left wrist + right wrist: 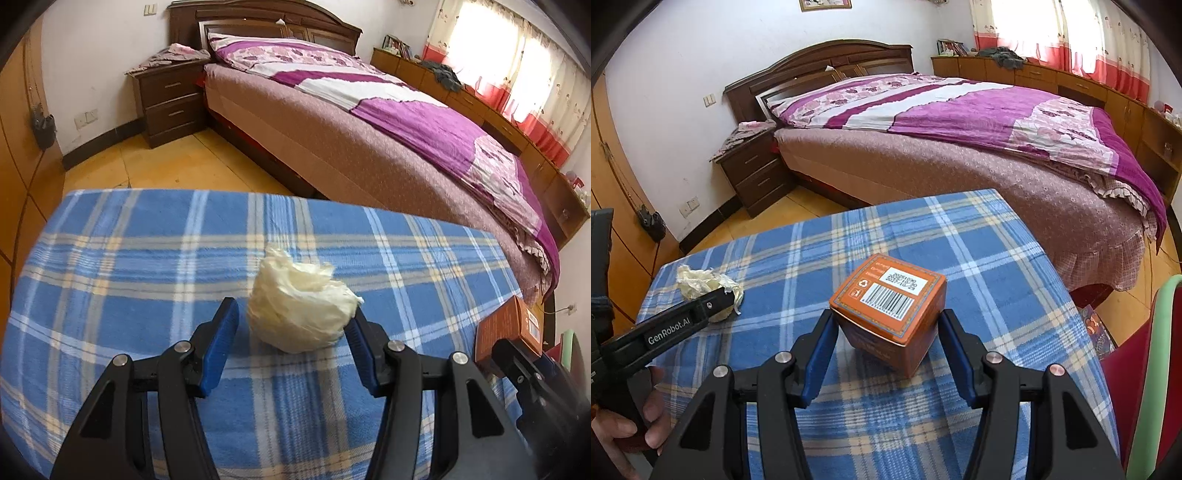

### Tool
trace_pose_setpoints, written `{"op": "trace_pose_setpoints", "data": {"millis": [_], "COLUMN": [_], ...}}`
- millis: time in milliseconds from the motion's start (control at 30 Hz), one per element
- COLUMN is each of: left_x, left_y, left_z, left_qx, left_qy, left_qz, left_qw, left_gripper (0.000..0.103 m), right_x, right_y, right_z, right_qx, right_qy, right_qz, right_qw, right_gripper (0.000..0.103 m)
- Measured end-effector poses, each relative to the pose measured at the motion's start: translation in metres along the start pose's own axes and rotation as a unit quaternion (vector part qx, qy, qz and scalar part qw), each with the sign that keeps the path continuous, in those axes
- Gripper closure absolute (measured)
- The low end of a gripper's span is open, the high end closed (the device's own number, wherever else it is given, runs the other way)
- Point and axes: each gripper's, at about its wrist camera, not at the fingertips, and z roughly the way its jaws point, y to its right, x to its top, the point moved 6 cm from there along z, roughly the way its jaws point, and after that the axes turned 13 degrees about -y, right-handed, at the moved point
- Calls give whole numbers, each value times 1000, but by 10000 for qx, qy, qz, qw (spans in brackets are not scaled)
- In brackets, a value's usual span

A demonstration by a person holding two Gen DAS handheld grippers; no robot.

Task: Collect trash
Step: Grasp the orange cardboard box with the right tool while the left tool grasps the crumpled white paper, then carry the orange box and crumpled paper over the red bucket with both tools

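Observation:
A crumpled cream paper wad point(301, 308) lies on the blue plaid tablecloth point(129, 258). My left gripper point(293, 319) is open, its blue pads on either side of the wad; the right pad touches it, the left pad stands apart. An orange box with a barcode point(892, 312) stands tilted on the cloth point(979, 240). My right gripper point(886, 326) is open around the box, both pads at its sides. The box point(509, 328) shows at the right edge of the left wrist view. The wad point(701, 288) and the left gripper point(713, 306) show at the left of the right wrist view.
A bed with a purple quilt point(369, 122) stands beyond the table. A dark nightstand point(170, 99) is by the headboard. Low wooden cabinets point(1071, 85) run under the window. A red and green chair back point(1160, 369) is at the table's right.

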Motion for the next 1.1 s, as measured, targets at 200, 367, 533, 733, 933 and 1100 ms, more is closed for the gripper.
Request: {"op": "trace_pose_setpoints", "data": {"millis": [200,367,533,733,933,1100], "left_x": [-2,1,-2,-17,-36,-49], "left_y": [4,6,11,13,22,30], "left_z": [3,5,0,-21,-60,-83], "left_qx": [54,-50,-100,-169,-65,-142], "left_qy": [40,54,162,250,494,544], "left_qz": [72,8,157,246,481,416], "left_qw": [10000,10000,9997,9992,9976,9976], "left_gripper": [47,60,68,69,69,69], "right_x": [0,0,0,-2,-10,-21], "right_y": [4,5,5,-2,-6,-6], "right_z": [3,3,3,-3,-26,-50], "right_qx": [-7,2,17,153,301,270], "right_qy": [-37,-36,-44,-43,24,127], "right_qz": [52,56,65,67,72,28], "right_qw": [10000,10000,10000,9999,9995,9996], "right_gripper": [44,44,44,44,44,44]}}
